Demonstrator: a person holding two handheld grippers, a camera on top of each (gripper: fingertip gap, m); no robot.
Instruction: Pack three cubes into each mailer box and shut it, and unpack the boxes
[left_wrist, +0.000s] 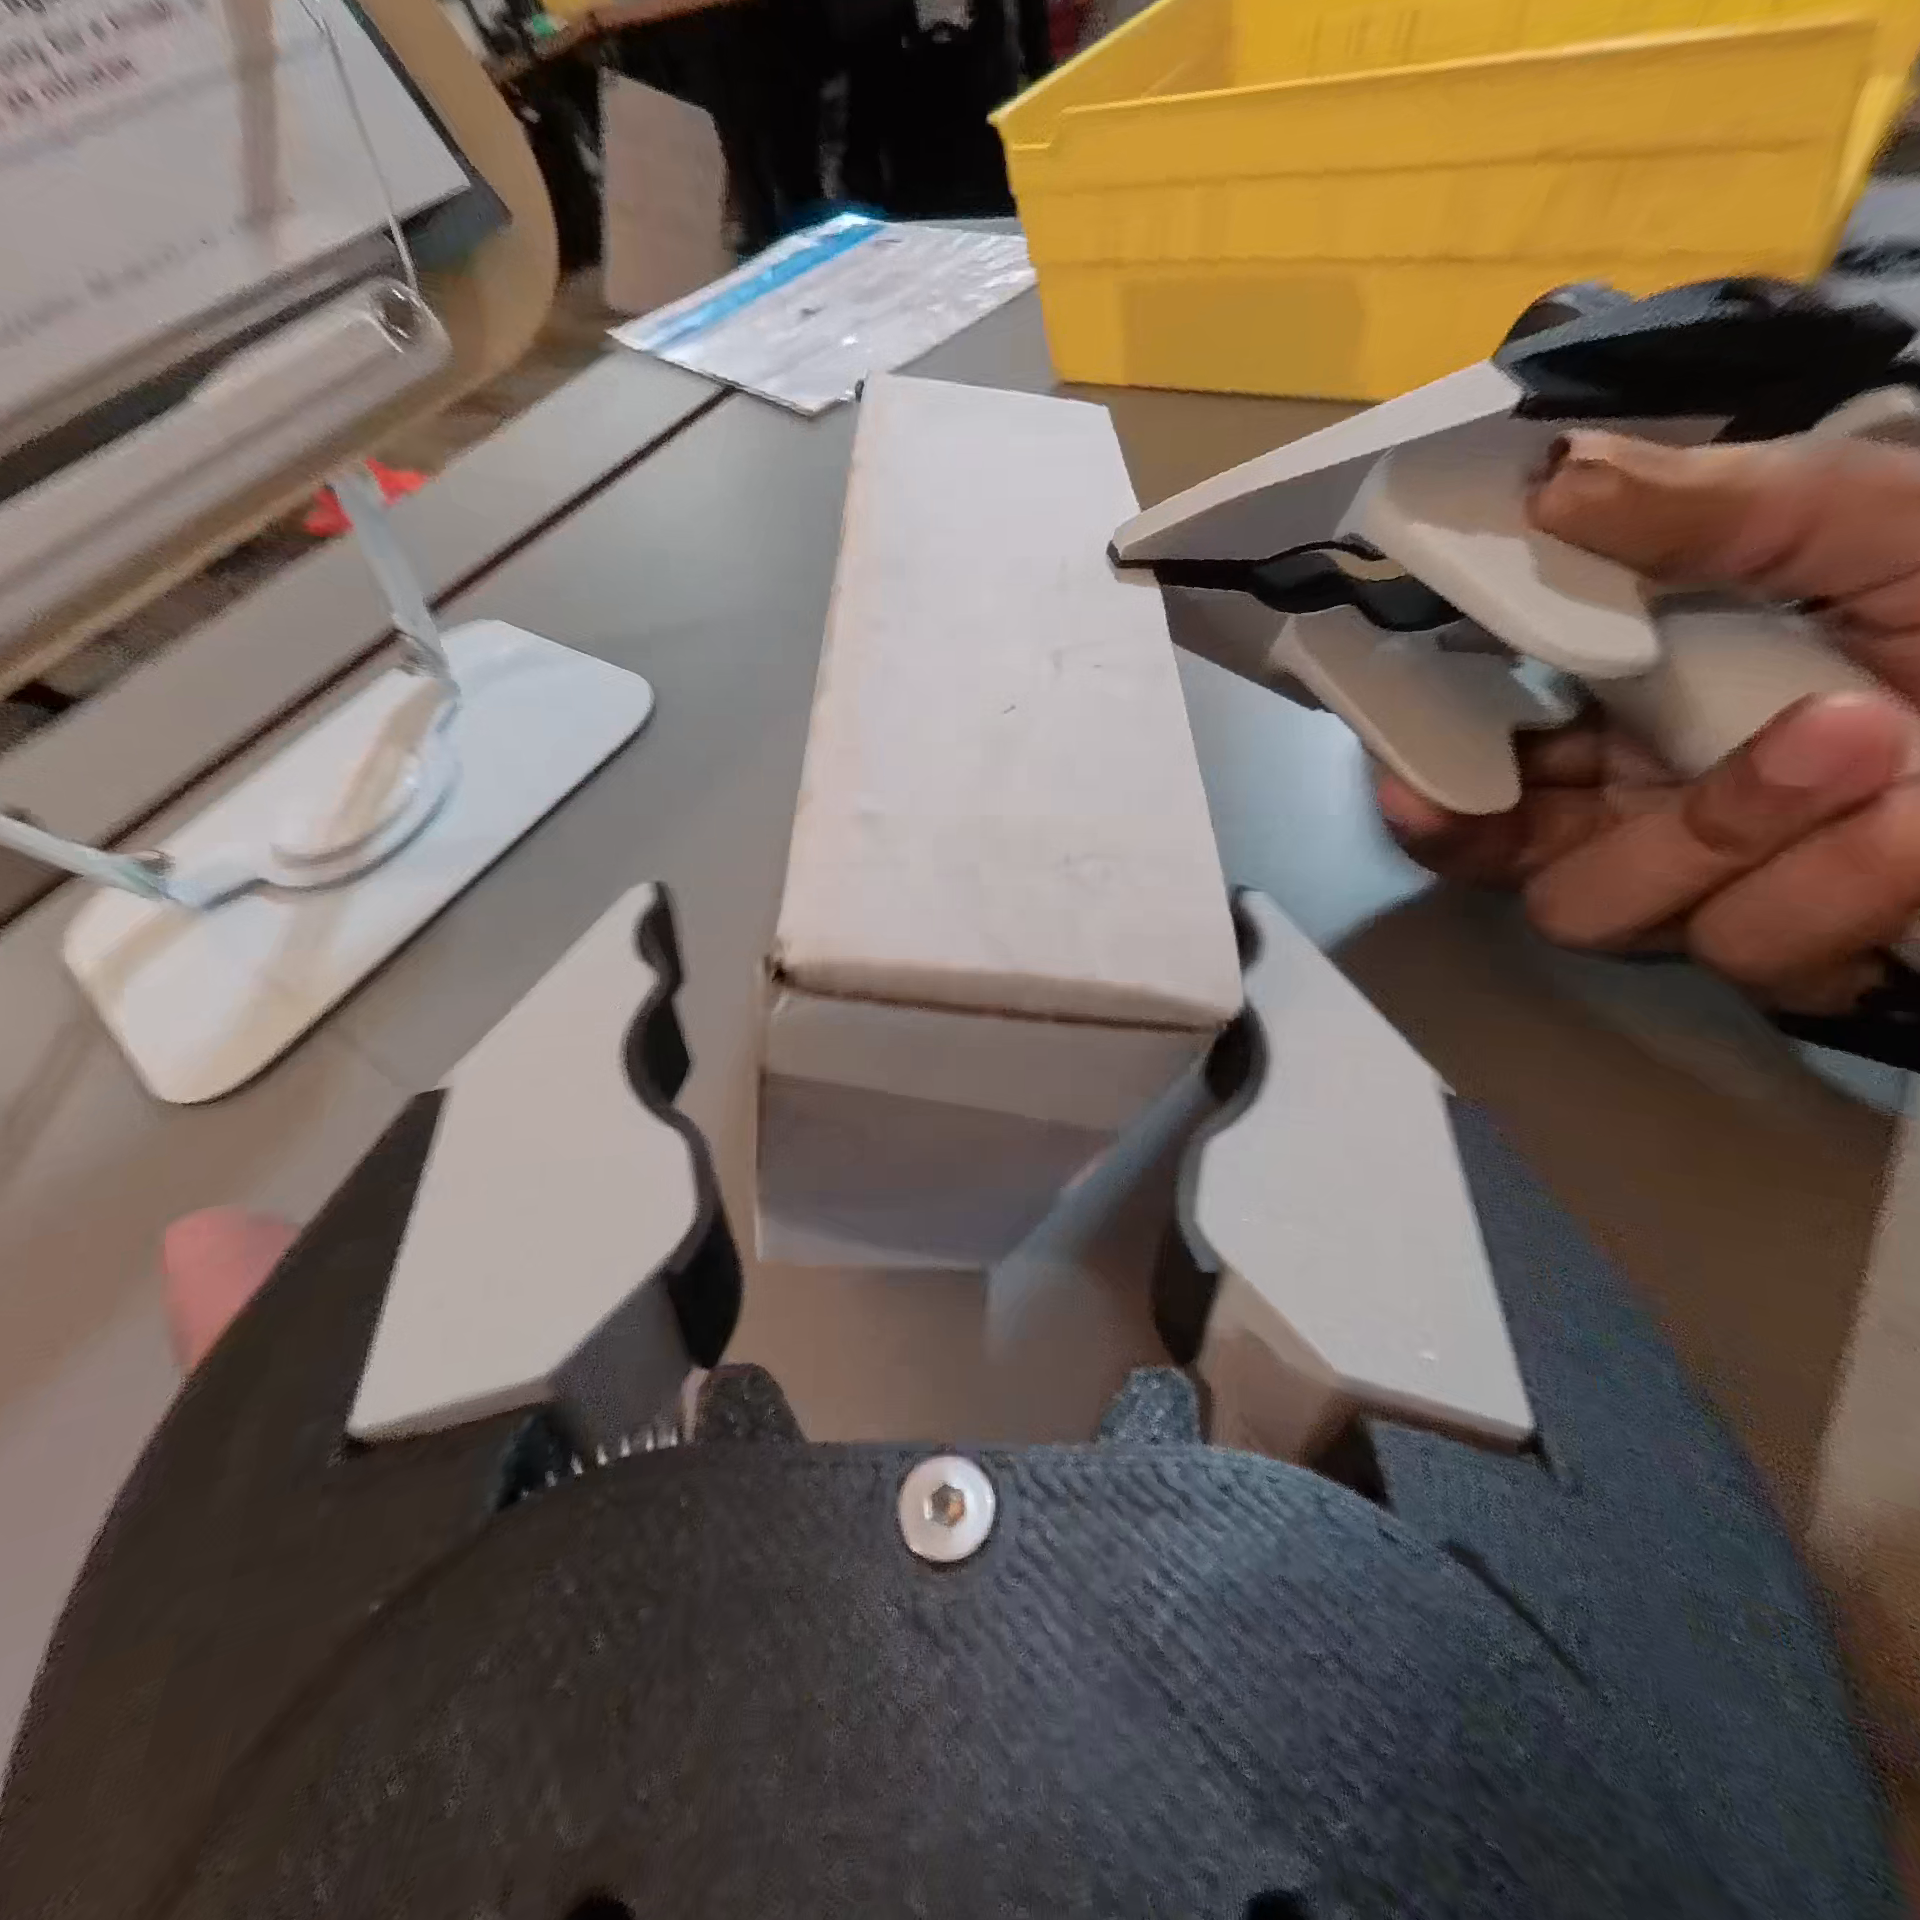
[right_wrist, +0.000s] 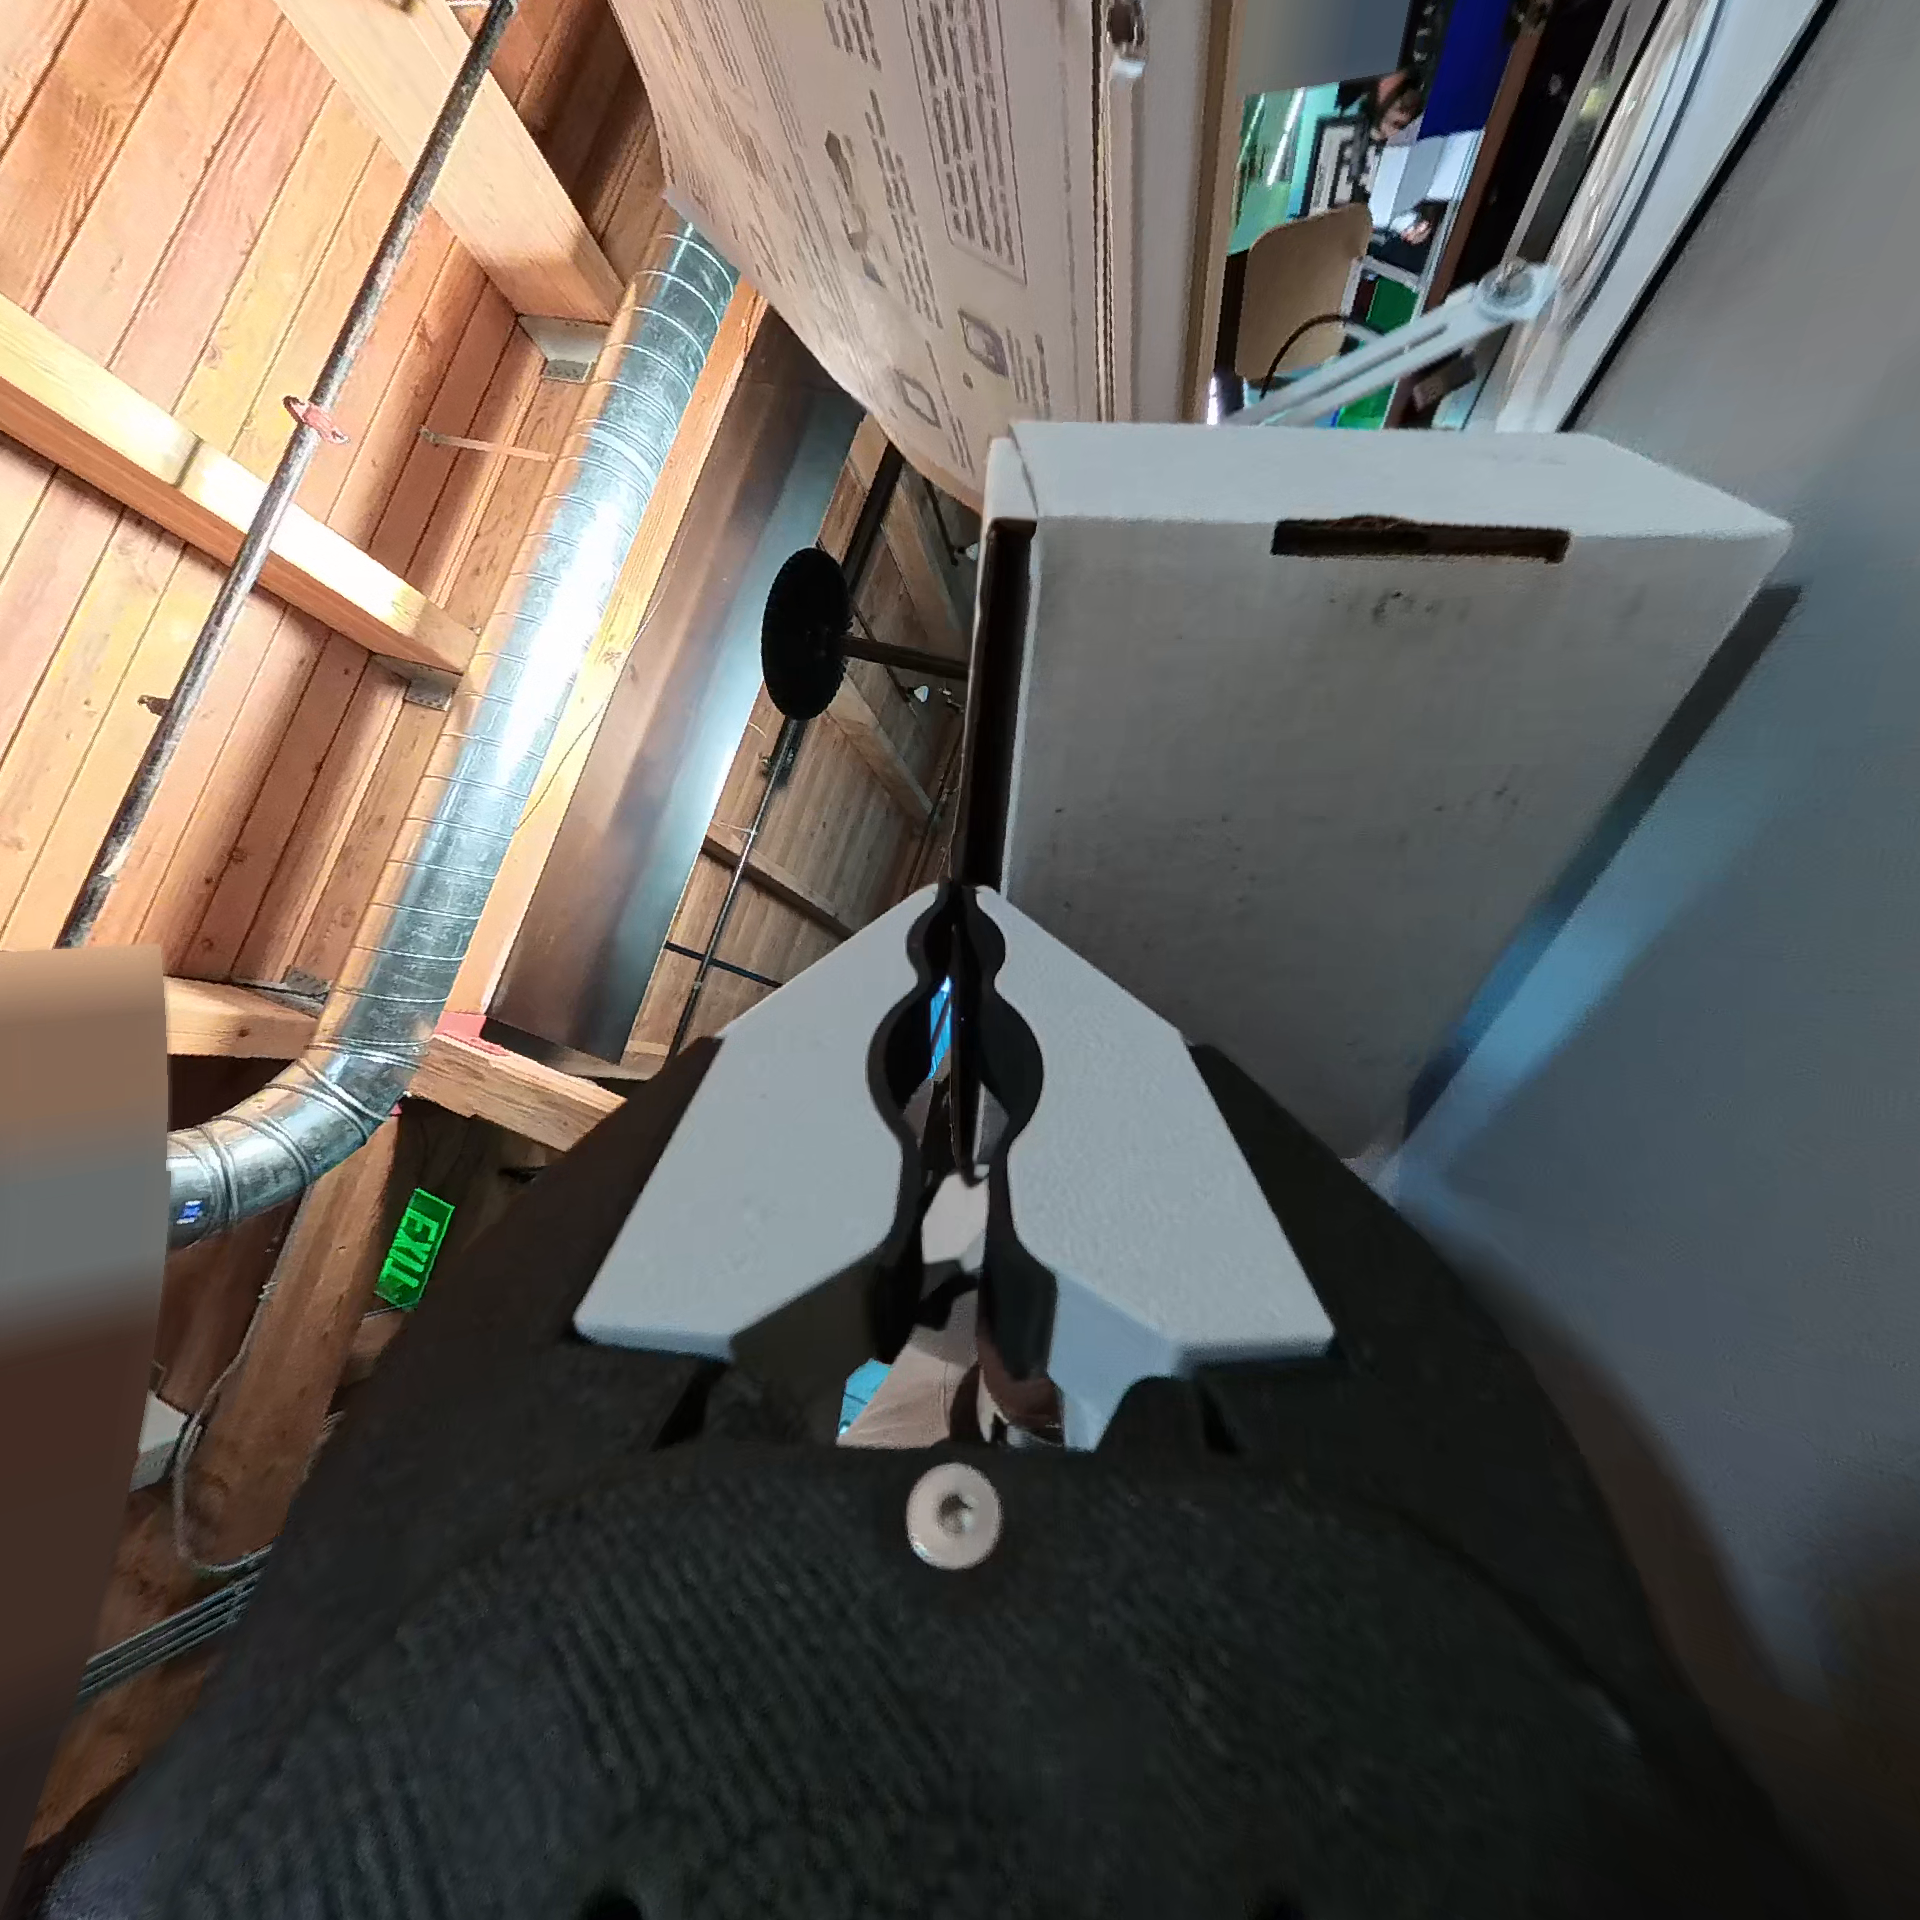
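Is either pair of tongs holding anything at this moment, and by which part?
The left tongs straddle the near end of the white mailer box, open. The right tongs are shut at the box's lid edge; whether they pinch it cannot be told.

Wooden plank ceiling (right_wrist: 260, 436) with silver duct (right_wrist: 499, 727); grey table (left_wrist: 644, 582), yellow bin (left_wrist: 1455, 197).

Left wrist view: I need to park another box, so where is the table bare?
Bare table lies left of the mailer box, between it and the white stand base. The far right is taken by the yellow bin. The box's right side is crowded by the right gripper and hand.
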